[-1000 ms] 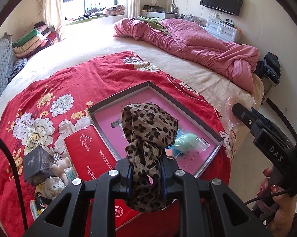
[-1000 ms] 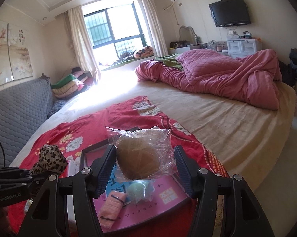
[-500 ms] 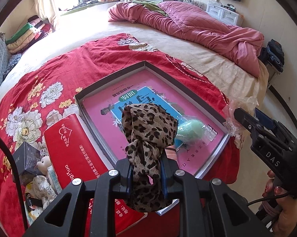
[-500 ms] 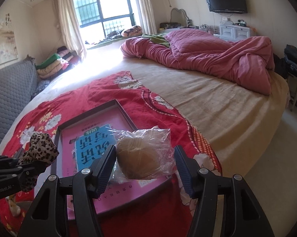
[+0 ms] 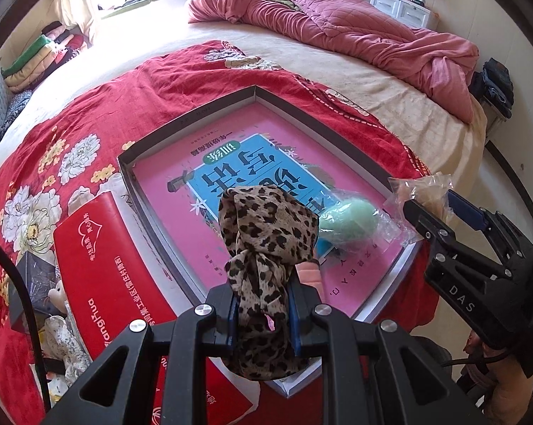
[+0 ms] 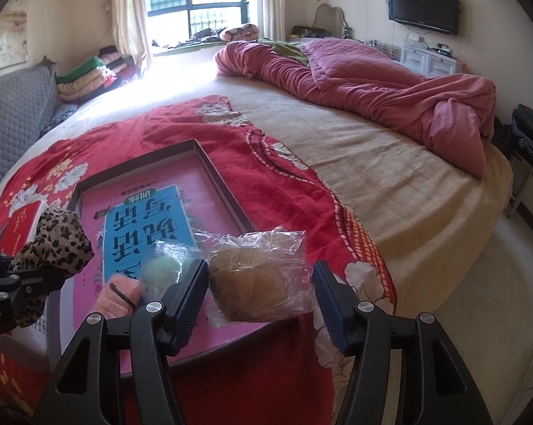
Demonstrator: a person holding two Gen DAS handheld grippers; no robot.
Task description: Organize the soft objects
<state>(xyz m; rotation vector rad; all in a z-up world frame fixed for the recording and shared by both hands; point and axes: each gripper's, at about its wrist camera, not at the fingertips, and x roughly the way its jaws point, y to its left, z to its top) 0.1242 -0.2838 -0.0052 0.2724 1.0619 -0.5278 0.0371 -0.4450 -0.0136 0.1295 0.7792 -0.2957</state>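
Observation:
My left gripper point(image 5: 261, 304) is shut on a knotted leopard-print scarf point(image 5: 266, 244) and holds it over the near edge of a shallow box point(image 5: 195, 120) with a pink and blue book cover inside. In the box lie a green sponge in clear wrap point(image 5: 348, 217) and a pink cloth roll point(image 6: 119, 292). My right gripper point(image 6: 261, 290) has wide jaws around a tan sponge in a clear bag point(image 6: 248, 283), held above the box's right corner; whether the pads press it is unclear. The scarf also shows in the right wrist view point(image 6: 59, 244).
A red packet point(image 5: 100, 265) lies left of the box on the red floral blanket point(image 5: 89, 106). A small doll and clutter point(image 5: 54, 304) sit at the near left. A pink quilt point(image 6: 372, 81) is heaped at the far side of the bed. The bed edge drops off at right.
Both grippers have moved forward and down toward the box. The scarf and the bagged sponge now hang closer over its near end, and more of the book cover shows.

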